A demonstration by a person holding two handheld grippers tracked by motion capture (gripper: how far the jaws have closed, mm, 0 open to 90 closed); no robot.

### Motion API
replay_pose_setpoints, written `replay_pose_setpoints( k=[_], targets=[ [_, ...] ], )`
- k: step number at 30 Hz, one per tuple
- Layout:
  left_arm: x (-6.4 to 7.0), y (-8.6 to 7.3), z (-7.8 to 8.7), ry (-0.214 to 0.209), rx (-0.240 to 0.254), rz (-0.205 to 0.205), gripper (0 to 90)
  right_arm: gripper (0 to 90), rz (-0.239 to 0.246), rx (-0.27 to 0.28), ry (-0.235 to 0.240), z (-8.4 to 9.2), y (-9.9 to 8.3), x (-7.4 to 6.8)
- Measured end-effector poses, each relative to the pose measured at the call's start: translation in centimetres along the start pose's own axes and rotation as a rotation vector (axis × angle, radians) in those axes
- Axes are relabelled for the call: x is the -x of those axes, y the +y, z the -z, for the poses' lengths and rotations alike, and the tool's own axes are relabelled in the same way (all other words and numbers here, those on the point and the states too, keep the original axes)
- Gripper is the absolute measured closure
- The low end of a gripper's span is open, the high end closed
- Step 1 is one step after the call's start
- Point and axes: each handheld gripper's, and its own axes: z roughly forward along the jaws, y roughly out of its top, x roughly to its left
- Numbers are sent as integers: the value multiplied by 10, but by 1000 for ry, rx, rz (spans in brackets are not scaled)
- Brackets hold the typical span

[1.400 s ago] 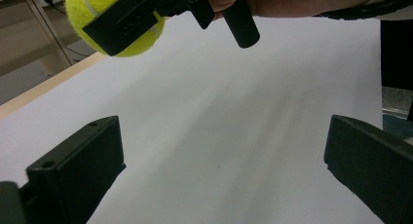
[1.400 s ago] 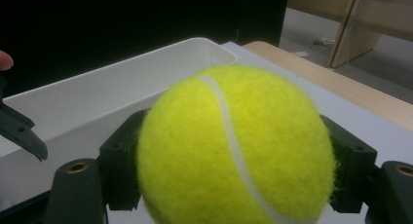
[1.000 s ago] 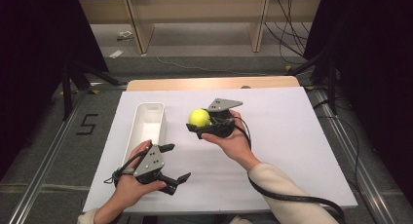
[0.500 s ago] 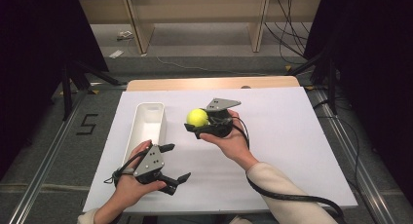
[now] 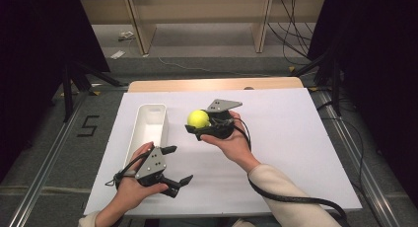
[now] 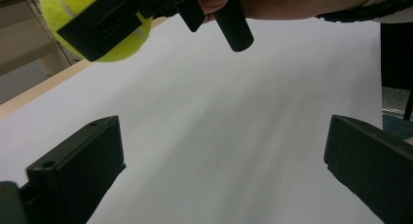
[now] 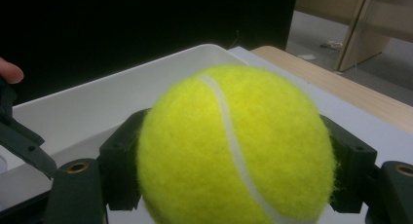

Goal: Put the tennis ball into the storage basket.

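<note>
We hold the fuzzy yellow-green tennis ball [image 5: 198,119] clamped between the jaws of our right gripper [image 5: 201,124], lifted off the white table sheet [image 5: 296,153]. The long white rectangular plastic bin [image 5: 149,130] lies just to the left of the ball, with a narrow strip of sheet between them in the high view; in the right gripper view its white wall [image 7: 97,112] stands directly beyond the ball [image 7: 234,146], so the jaws already point toward it. The bin's long axis runs away from us, up the table. The ball, being round, has no long axis or heading; its white seam runs roughly top to bottom. Our right hand is nearer the drop. Our left gripper [image 5: 170,167] rests by the bin's near end, jaws spread wide and empty.
</note>
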Motion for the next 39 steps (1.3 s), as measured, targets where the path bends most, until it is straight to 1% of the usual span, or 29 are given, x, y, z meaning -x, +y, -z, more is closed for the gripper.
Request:
replay_pose_setpoints(
  k=[6,24,27,39],
  targets=[
    [0,0,0,0,0,-1,4,262,8,-1,3,-1,0,-1],
    [0,0,0,0,0,-1,4,262,3,-1,7,-4,2,-3],
    [0,0,0,0,-1,-2,4,262,10,2,7,-5,3,-3],
    [0,0,1,1,0,-3,4,262,11,4,15,-8,6,-6]
  ],
)
